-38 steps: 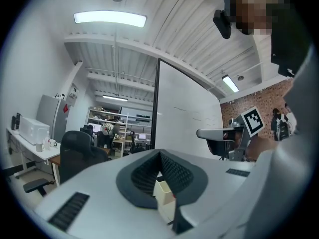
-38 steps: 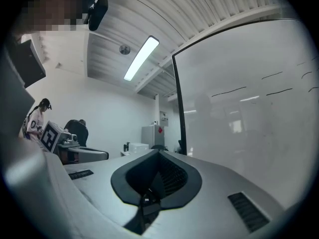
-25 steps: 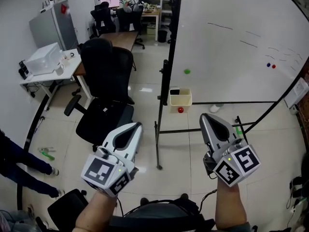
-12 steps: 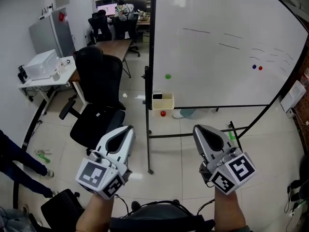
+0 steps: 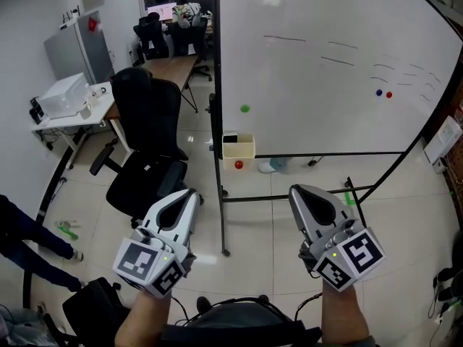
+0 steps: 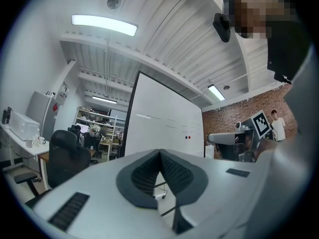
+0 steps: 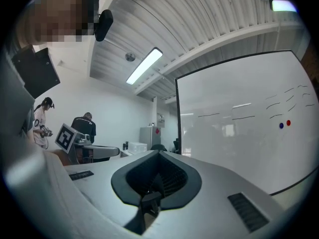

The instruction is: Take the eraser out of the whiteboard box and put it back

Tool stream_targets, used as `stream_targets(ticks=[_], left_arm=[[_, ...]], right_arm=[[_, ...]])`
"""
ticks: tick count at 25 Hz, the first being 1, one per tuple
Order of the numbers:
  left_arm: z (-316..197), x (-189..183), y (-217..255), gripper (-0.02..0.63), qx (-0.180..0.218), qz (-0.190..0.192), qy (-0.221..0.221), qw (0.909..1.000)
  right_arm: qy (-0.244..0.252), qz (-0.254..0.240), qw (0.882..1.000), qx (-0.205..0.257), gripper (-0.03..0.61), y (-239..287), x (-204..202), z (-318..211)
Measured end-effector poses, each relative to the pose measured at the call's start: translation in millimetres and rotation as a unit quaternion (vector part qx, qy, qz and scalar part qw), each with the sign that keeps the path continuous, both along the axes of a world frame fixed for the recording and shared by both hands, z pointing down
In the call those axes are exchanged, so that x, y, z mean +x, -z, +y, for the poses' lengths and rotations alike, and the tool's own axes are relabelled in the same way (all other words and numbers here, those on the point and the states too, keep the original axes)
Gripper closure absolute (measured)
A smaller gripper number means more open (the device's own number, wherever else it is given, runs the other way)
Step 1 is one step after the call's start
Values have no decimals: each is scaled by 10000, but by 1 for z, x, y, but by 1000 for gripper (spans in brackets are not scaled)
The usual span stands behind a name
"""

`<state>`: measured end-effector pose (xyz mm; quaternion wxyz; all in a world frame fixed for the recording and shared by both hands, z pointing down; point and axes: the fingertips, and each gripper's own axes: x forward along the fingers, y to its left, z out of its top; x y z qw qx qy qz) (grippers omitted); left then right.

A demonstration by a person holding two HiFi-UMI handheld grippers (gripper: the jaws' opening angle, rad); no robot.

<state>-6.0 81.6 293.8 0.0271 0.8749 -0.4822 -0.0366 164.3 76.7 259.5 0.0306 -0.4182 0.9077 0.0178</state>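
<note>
1. Two claws show low in your head view, the left claw [image 5: 191,192] and the right claw [image 5: 296,189]. Both point toward the whiteboard [image 5: 325,71] and are well apart from it.
2. Your left claw [image 6: 159,151] has its jaws meeting at the tips with nothing between them. Your right claw [image 7: 159,152] is closed the same way and is also empty.
3. The whiteboard box [image 5: 239,152] hangs at the board's lower left corner, just beside the black upright post [image 5: 215,143]. A dark block at its far left rim looks like the eraser [image 5: 230,137], and it sits inside the box.
4. The post's foot bar [image 5: 225,244] runs along the floor toward you and ends between the two claws. A cross bar [image 5: 289,196] spans low under the board's bottom edge.
5. The black office chair [image 5: 148,150] stands just left of the post and narrows the room on your left side.
6. Bare floor [image 5: 268,230] lies open between your right claw and the cross bar.
7. A red magnet [image 5: 239,165] sits just below the box, and a green magnet [image 5: 245,108] sits above it.
</note>
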Motion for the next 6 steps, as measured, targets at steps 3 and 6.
stream_targets(ticks=[3,6], left_arm=[[0,1,1,591,-15,-5,1,10000],[0,1,3,591,-16,26,-16,10000]], right_arm=[[-25,-8,10000,25,575,1,3,0],[-60,47,10000,43,575,0,4,-1]])
